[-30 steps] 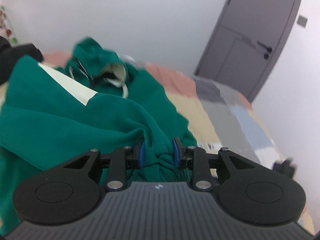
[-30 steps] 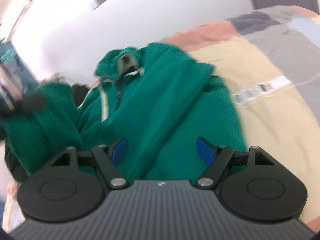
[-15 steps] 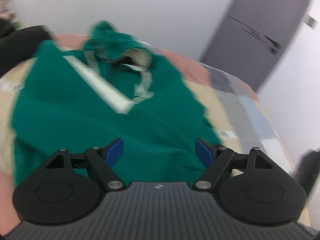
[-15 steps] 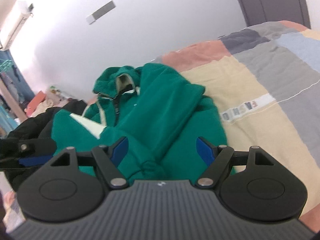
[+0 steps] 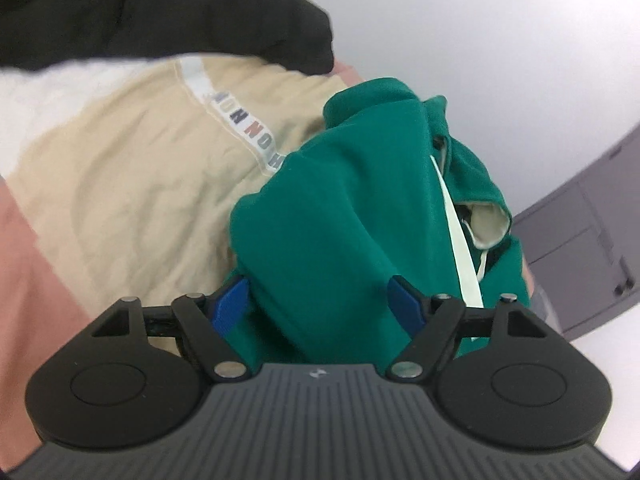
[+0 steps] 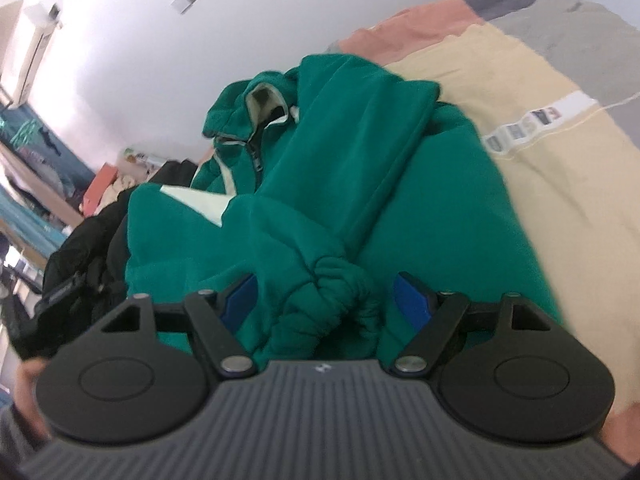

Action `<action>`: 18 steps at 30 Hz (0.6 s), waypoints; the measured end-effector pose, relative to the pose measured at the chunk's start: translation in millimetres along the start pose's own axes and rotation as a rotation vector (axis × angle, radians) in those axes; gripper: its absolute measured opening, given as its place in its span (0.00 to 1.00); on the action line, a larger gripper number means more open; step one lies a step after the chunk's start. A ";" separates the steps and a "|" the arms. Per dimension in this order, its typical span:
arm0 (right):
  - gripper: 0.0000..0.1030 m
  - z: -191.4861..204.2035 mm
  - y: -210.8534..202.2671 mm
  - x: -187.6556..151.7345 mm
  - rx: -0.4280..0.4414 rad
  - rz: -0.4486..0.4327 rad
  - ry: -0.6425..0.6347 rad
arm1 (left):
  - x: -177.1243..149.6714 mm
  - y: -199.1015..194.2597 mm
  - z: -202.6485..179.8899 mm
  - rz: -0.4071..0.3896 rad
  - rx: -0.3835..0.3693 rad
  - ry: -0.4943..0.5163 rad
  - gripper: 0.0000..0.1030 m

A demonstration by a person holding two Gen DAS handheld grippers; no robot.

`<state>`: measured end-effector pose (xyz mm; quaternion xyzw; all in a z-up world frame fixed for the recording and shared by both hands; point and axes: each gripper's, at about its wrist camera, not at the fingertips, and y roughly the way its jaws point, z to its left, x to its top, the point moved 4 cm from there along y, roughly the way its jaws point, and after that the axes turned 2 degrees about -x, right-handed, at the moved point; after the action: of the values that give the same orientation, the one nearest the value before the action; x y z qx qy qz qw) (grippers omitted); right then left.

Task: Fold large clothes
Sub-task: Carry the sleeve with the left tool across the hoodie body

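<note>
Green fleece hooded jacket [image 6: 360, 184] lying partly folded on the patchwork bedcover [image 6: 560, 184], hood toward the wall, hem toward the two hand-held grippers; its long axis runs away from both cameras. Left gripper [image 5: 316, 300]: blue pads spread, having just been opening and then easing slightly inward, with a rounded fold of the jacket [image 5: 332, 208] lying between them but not pressed (this side edge borders bare beige cover). Right gripper [image 6: 324, 298]: pads spread, straddling the bunched elastic cuff [image 6: 332, 284] of a sleeve laid across the body, no pinch visible. Judged: the cuff sits nearer the right gripper, directly ahead of its pads, so closing there looks the shorter route. A heap of black clothing [image 5: 160, 12] lies beyond the jacket.
</note>
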<state>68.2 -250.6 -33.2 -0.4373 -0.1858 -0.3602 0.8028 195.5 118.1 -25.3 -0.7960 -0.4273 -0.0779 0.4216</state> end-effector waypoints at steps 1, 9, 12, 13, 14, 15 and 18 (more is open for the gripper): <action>0.75 2.8 2.9 -1.5 0.005 0.005 -0.013 | 0.6 7.3 3.8 0.007 -0.009 -0.021 0.72; 0.49 14.7 14.9 -4.6 -0.026 -0.001 -0.116 | 4.8 27.2 14.3 0.000 -0.055 -0.090 0.23; 0.42 25.7 6.6 -2.6 0.012 -0.045 -0.181 | 5.4 18.3 17.4 -0.025 -0.091 -0.149 0.14; 0.41 30.2 3.4 -2.1 0.033 -0.055 -0.196 | 7.1 15.3 17.7 -0.041 -0.088 -0.150 0.13; 0.41 35.9 -0.3 -2.4 0.067 -0.065 -0.205 | 8.8 10.2 17.5 -0.063 -0.082 -0.147 0.13; 0.41 40.4 -3.6 -2.9 0.100 -0.074 -0.213 | 10.2 6.0 18.3 -0.078 -0.075 -0.151 0.12; 0.41 56.3 -6.8 -8.6 0.147 -0.085 -0.258 | 15.6 -1.5 26.8 -0.089 -0.020 -0.170 0.12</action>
<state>58.3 -202.3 -3.8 -0.4115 -0.3316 -0.3200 0.7863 197.7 147.8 -33.8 -0.7841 -0.4957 -0.0328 0.3719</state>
